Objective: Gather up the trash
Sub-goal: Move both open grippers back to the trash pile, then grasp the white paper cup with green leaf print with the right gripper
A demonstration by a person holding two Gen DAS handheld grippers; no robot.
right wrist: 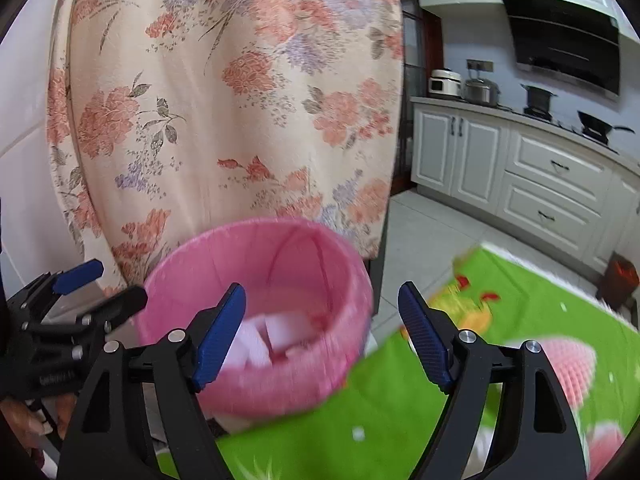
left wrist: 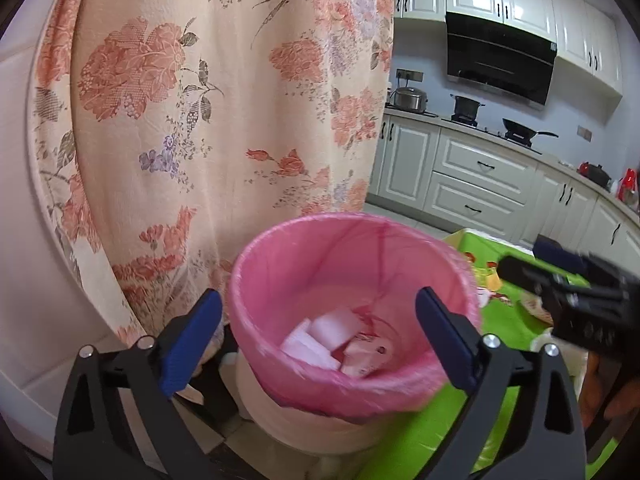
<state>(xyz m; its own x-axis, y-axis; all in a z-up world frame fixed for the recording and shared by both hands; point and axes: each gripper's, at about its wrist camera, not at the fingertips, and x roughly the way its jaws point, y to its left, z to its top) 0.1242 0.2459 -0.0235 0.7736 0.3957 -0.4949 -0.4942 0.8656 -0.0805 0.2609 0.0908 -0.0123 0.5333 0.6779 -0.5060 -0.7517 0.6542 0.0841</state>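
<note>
Both the left gripper (left wrist: 318, 330) and right gripper (right wrist: 322, 334) gape wide, empty. Between the left's ribbed blue pads, at twelve o'clock, sits the round bin (left wrist: 352, 312) with glossy pink liner, holding white paper scraps (left wrist: 332, 336). Green tablecloth (right wrist: 392, 392) at four; floral curtain (left wrist: 224, 100) beyond; white kitchen cabinets (left wrist: 472, 172) at two.

- A round bin (left wrist: 352, 360) lined with a pink bag (left wrist: 280, 280) stands upright, its mouth open, at the edge of the green bench (left wrist: 420, 432).
- White and pinkish scraps of trash (left wrist: 332, 340) lie loose on the bin's bottom, some overlapping.
</note>
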